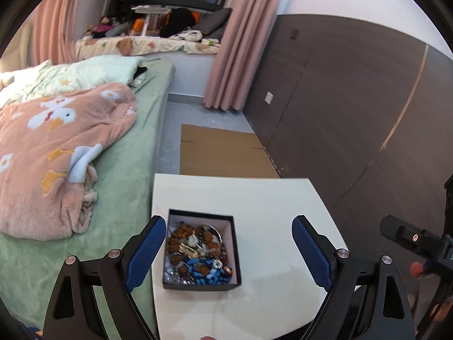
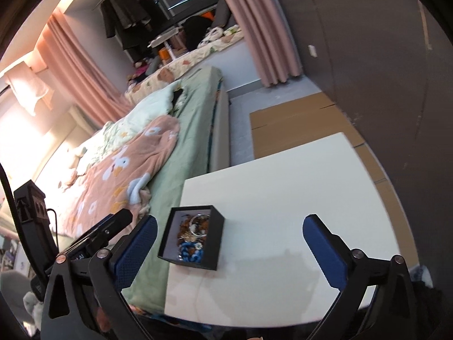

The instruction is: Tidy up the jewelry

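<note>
Black open box (image 1: 201, 250) packed with jewelry (image 1: 198, 252) sits near the white table's (image 1: 269, 198) left edge, beside the bed (image 1: 127, 170). Left tongs (image 1: 228, 249) and right tongs (image 2: 230, 250) hover spread wide, holding nothing.

Jewelry (image 1: 198, 252) inside box (image 1: 236, 257) on table (image 1: 269, 204), bed (image 1: 127, 170) to its left

The jewelry (image 1: 198, 250) in the black box (image 1: 201, 283) is a blurred tangle, single pieces too small to tell; the box's near wall hides part; the worktop (image 1: 263, 306) runs off the bottom edge.
</note>
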